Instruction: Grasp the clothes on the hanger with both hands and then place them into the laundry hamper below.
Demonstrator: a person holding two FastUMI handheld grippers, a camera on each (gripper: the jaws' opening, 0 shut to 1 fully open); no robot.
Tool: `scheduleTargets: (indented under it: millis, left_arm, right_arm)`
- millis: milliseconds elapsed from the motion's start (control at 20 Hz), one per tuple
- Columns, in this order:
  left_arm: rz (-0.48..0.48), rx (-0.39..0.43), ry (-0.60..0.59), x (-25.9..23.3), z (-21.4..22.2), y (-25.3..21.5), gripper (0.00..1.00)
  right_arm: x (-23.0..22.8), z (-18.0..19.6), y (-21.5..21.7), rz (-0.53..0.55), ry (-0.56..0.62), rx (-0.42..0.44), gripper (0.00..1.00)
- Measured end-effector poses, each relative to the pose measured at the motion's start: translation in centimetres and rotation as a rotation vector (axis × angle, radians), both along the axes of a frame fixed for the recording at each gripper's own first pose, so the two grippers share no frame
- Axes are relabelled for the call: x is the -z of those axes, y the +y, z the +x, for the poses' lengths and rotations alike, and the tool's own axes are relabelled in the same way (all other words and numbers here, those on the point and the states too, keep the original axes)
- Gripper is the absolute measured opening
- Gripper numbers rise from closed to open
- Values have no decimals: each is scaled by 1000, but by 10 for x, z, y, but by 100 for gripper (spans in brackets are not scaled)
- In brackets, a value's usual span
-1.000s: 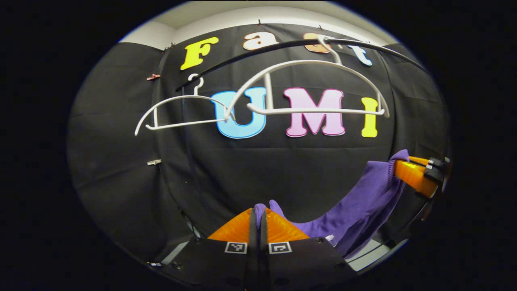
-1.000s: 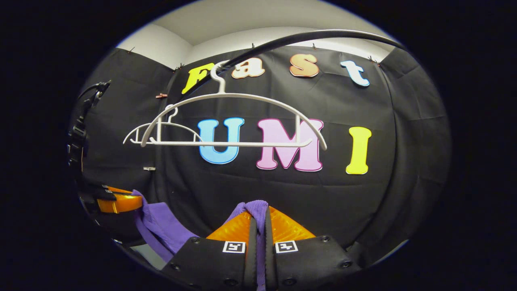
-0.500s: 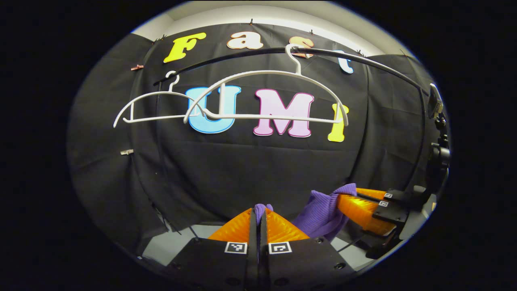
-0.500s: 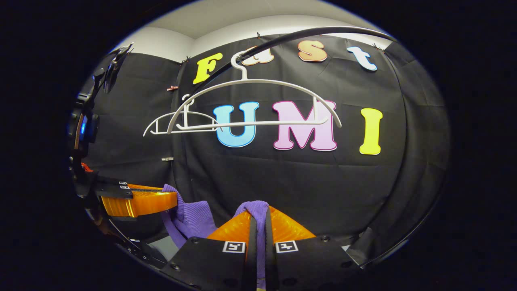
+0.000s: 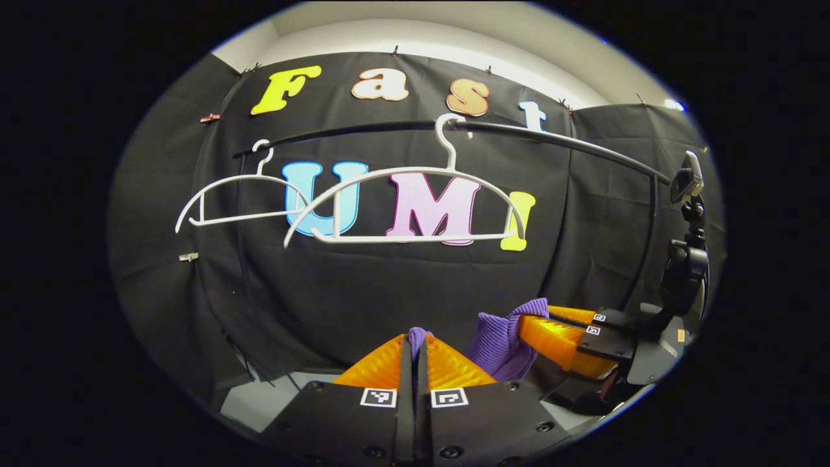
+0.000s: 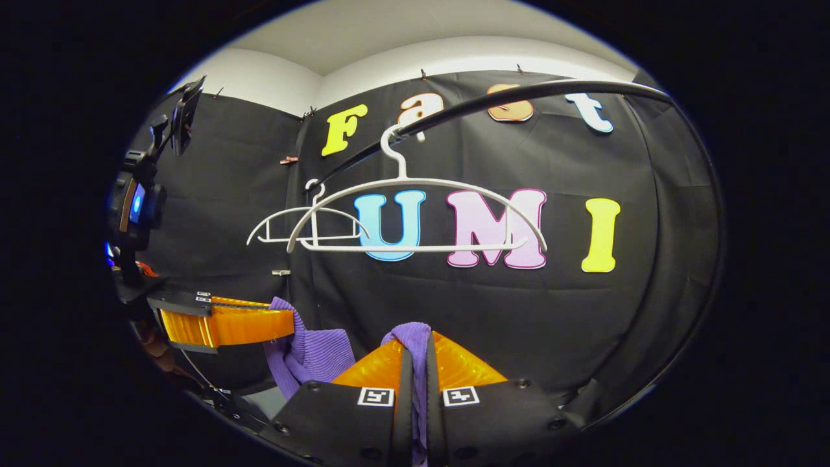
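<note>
In the left gripper view, the dark curved metal rail [image 5: 551, 139] runs across the upper part of the scene in front of the booth's cloth wall. Two white plastic hangers hang from it: the nearer hanger [image 5: 405, 207] at the centre, the farther hanger [image 5: 243, 201] to its left and behind it. Below them, the left gripper [image 5: 414, 340] sits at the bottom centre with the purple knitted garment [image 5: 502, 337] between its fingers; the right gripper [image 5: 528, 324] lies to its right, the garment between them.
</note>
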State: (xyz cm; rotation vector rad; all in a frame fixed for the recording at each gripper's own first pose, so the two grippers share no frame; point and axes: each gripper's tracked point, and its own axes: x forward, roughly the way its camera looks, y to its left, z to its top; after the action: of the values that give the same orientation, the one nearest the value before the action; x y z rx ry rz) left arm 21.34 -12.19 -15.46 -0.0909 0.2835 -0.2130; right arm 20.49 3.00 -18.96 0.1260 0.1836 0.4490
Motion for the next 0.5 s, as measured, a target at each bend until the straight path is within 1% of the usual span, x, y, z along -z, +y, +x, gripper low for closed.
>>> scheduleTargets:
  millis: [100,200,300,400,450,500]
  left_arm:
    - [3,-6,46,26,1,6,5]
    - [4,-17,118,69,-2,9,5]
    - [1,-30,215,122,-7,11,5]
    - [6,-34,337,182,-15,11,5]
    - [23,-31,398,212,-21,13,5]
    - [47,-21,449,239,-25,12,5]
  right_arm:
    - [27,-4,5,-3,54,-14,13]
    - [71,-11,15,-7,154,-45,13]
    - [126,-22,19,-45,259,-59,13]
    - [184,-34,19,-95,378,-68,13]
    - [211,-40,16,-121,433,-67,9]
    - [242,-48,13,-146,478,-69,9]
